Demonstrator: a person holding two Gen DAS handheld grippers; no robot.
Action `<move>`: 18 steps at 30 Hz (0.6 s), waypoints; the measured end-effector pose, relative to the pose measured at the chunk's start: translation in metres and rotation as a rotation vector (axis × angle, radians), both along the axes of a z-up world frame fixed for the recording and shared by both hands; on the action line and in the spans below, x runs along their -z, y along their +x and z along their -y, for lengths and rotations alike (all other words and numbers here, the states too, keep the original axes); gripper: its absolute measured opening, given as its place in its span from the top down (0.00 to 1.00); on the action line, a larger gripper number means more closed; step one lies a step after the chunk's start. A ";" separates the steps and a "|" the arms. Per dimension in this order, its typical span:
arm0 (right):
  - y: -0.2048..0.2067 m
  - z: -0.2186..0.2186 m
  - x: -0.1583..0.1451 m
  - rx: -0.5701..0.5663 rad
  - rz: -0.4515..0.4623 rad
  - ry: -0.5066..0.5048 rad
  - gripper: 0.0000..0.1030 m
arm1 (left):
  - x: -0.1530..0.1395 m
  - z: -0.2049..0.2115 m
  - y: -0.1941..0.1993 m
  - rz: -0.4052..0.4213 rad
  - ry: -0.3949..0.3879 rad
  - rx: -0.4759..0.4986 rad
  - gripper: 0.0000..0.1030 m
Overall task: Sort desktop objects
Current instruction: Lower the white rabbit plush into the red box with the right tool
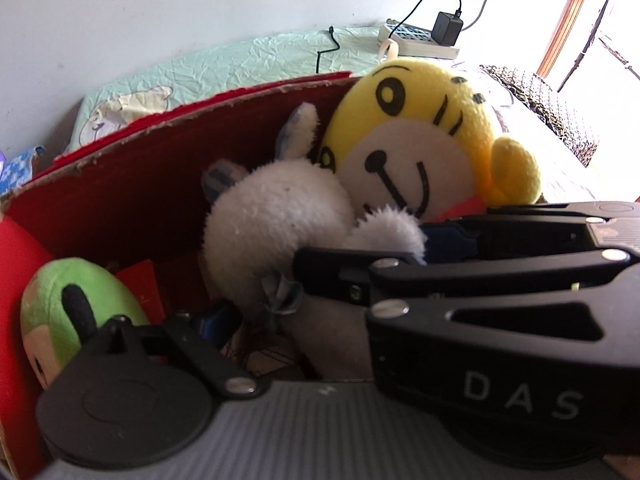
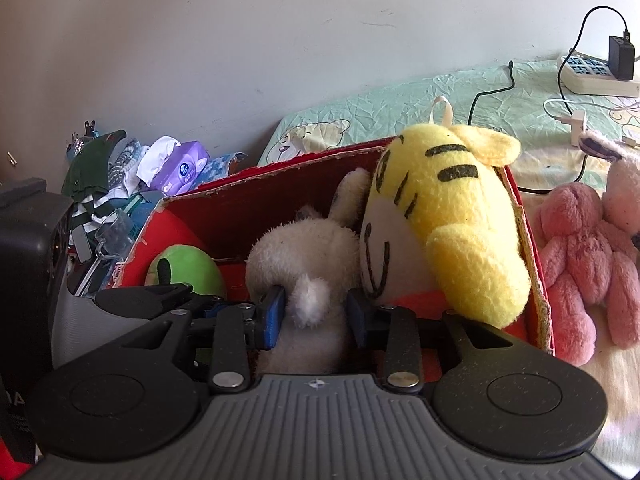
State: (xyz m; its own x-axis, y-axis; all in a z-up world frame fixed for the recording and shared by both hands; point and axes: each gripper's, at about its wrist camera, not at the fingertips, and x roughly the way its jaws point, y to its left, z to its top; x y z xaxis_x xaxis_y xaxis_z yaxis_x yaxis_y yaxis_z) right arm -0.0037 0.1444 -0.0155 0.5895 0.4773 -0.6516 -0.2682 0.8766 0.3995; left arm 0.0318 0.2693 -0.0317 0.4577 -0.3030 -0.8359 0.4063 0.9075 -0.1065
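A red cardboard box (image 2: 280, 192) holds three soft toys. The white plush rabbit (image 2: 308, 256) sits in the middle, and my right gripper (image 2: 316, 312) is shut on its lower body, blue pads (image 2: 274, 314) pressed into the fluff on both sides. A yellow tiger plush (image 2: 452, 216) leans on the box's right wall, and a green plush (image 2: 192, 268) lies at the left. In the left wrist view the rabbit (image 1: 276, 216), tiger (image 1: 416, 128) and green plush (image 1: 60, 320) show again. My left gripper (image 1: 308, 320) stands open low beside the rabbit, its right finger hidden behind the right gripper (image 1: 384, 244).
A pink plush bear (image 2: 580, 256) lies outside the box on the right. A power strip (image 2: 600, 76) with a black charger and cables sits on the mint cloth behind. Clothes and a purple tissue pack (image 2: 180, 168) pile up at the left, next to a black device (image 2: 28, 240).
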 end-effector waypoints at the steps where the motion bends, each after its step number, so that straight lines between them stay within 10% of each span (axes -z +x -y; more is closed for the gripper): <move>1: 0.000 0.000 0.000 0.002 -0.001 0.003 0.64 | 0.000 0.000 0.000 0.000 -0.001 0.000 0.15; 18: -0.015 0.026 0.004 0.055 -0.001 0.153 0.72 | 0.000 0.000 0.002 0.012 0.008 -0.006 0.15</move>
State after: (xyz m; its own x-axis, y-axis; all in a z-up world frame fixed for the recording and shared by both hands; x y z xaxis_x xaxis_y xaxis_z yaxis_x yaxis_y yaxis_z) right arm -0.0185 0.1179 -0.0195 0.6169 0.5380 -0.5744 -0.2213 0.8190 0.5295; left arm 0.0339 0.2692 -0.0313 0.4691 -0.2937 -0.8329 0.4023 0.9106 -0.0945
